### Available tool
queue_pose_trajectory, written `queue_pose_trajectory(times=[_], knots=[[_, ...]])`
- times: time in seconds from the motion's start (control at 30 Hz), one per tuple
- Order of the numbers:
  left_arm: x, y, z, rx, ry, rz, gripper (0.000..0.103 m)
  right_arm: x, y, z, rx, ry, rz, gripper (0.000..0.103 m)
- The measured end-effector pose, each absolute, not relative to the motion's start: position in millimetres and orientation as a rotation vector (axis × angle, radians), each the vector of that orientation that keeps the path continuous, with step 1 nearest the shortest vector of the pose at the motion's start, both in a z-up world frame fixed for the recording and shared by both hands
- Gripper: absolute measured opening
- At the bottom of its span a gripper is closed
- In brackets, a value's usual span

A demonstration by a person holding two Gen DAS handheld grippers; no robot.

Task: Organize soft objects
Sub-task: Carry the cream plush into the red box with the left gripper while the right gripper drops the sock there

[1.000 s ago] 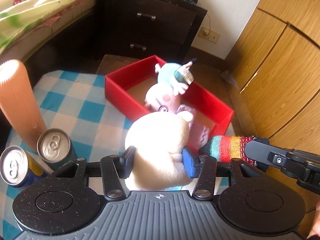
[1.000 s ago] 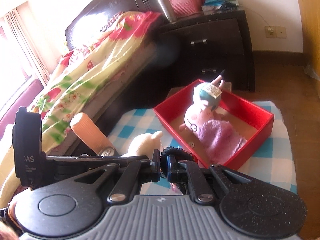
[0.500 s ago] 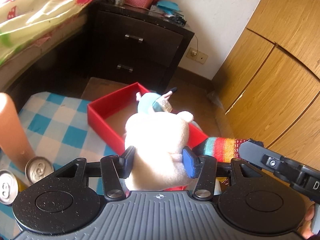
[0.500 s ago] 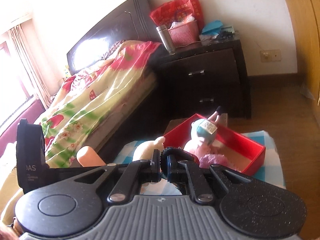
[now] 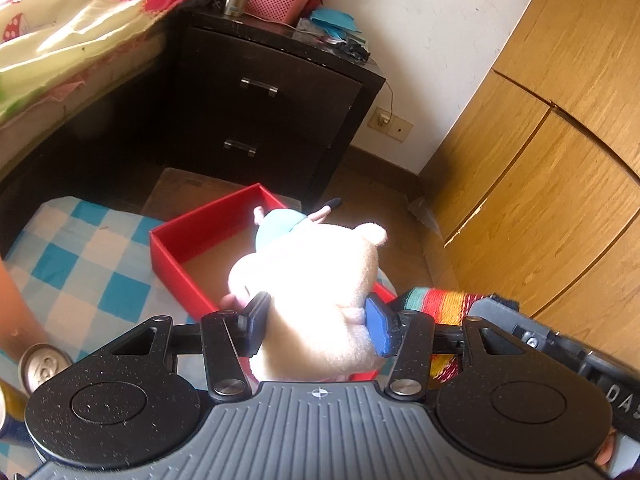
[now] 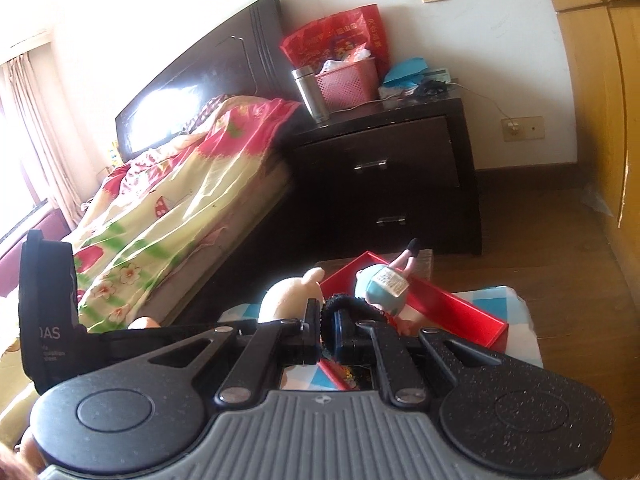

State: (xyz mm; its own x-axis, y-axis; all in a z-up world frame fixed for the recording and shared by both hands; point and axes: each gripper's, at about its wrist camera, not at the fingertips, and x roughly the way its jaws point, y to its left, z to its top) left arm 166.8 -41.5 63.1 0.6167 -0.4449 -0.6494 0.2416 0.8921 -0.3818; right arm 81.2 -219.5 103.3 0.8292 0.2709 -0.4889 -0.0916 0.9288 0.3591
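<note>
My left gripper (image 5: 316, 322) is shut on a cream plush toy (image 5: 312, 296) and holds it in the air above the near side of the red box (image 5: 188, 228). A pig plush in a blue dress (image 5: 280, 222) lies in the box. My right gripper (image 6: 329, 330) is shut on a rainbow-striped knit sock (image 5: 436, 300) with a black cuff (image 6: 348, 304), just right of the left gripper. In the right wrist view the cream plush (image 6: 290, 298), the red box (image 6: 452, 312) and the pig plush (image 6: 382, 286) sit ahead.
The box stands on a blue-and-white checked cloth (image 5: 80, 264). A drink can (image 5: 42, 364) and an orange ribbed cylinder (image 5: 12, 312) stand at the left. A dark nightstand (image 5: 264, 92), a bed (image 5: 68, 28) and wooden wardrobe doors (image 5: 552, 160) surround the table.
Both grippers have risen and tilted upward with their loads. The table and box now sit lower and smaller in both views. The cream plush has moved over the box.
</note>
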Motion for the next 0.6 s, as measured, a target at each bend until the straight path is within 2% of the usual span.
queue_pose_trajectory(times=[0.6], knots=[[216.2,-56.2,44.4,-0.286,0.829,-0.357,0.052,123.5,-236.0,88.6,0.329,0.597,0.120,0.000]])
